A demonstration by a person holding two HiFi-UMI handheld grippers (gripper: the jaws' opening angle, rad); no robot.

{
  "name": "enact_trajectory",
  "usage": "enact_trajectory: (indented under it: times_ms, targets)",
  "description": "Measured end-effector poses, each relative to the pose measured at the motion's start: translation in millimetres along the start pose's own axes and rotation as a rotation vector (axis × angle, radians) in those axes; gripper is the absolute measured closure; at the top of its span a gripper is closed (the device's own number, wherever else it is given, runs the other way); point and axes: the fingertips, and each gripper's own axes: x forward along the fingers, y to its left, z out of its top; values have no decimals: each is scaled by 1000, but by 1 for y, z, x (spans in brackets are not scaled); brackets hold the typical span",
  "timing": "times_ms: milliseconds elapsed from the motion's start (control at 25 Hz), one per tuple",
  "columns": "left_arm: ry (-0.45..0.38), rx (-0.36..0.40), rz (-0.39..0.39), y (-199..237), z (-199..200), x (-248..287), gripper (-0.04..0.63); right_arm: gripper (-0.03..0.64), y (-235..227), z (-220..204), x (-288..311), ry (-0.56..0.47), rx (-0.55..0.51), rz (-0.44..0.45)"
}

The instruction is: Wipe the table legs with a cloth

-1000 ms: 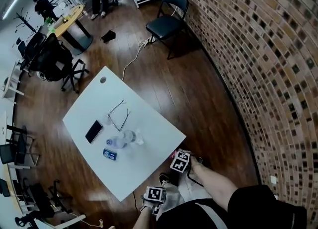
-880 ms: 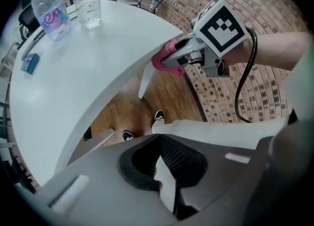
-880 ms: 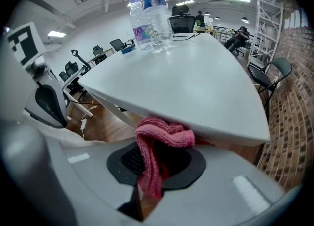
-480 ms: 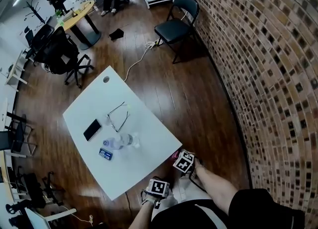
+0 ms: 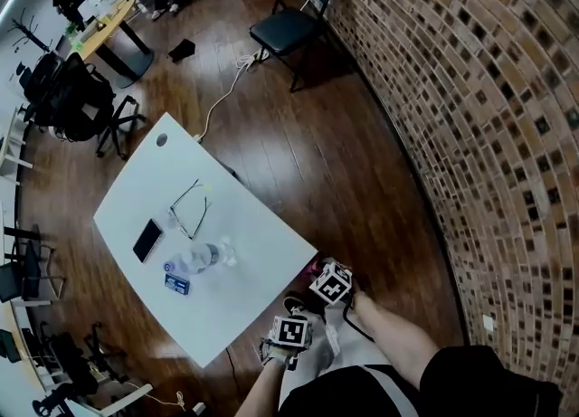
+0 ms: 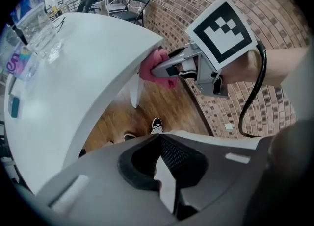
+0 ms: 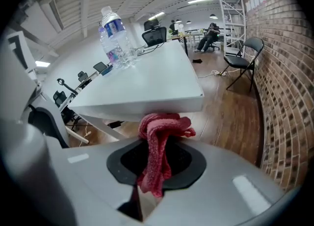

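**Right gripper** [image 5: 324,278]: lower centre of the head view, at the table's near corner. Jaws clamped on a pink cloth [image 7: 162,127]; its bunched end sticks out past the tips.

**Cloth**: in the left gripper view, pressed against the edge of the tabletop [image 6: 88,63] at that corner. A white table leg [image 6: 137,90] shows under the top, just below the cloth; whether they touch cannot be told.

**Left gripper** [image 6: 158,141]: bottom centre of the head view, beside the right one. Jaws closed together, nothing between them. Pointed down at the wood floor [image 6: 171,107] and a shoe [image 6: 156,124].

**Tabletop**, centre left of the head view:
- glasses [image 5: 188,209]
- phone [image 5: 147,240]
- clear bottle [image 5: 204,257], upright
- small blue pack [image 5: 176,281], beside the bottle

**Surroundings**:
- brick wall [image 5: 470,117], right side of the frame
- black folding chair [image 5: 288,22], top centre, beside the wall
- office chairs [image 5: 77,99], upper left
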Motion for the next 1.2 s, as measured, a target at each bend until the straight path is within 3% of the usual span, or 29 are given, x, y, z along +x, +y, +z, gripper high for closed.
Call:
enact_trajectory:
  times_ms: [160,320,480,640,960,1200]
  targets:
    - [-13,-12,-66,0,11,14,595,557,-10,-8,25,10,62,-30]
    - [-51,10,-83,8,24,62,595,558,-31,-30,68,-4,95,-45]
    - [28,66,-122,14,14,125,595,560,-41,-62,119,-26,145,-41]
    - [76,55,-169,20,13,210,595,559,-64,-94,176,-59,162,-6]
    - [169,91,-93,54,12,343,595,560,-109,-171,288,-44,160,71]
    - [171,108,-47,65,33,415,595,558,-140,-217,364,-41,176,129]
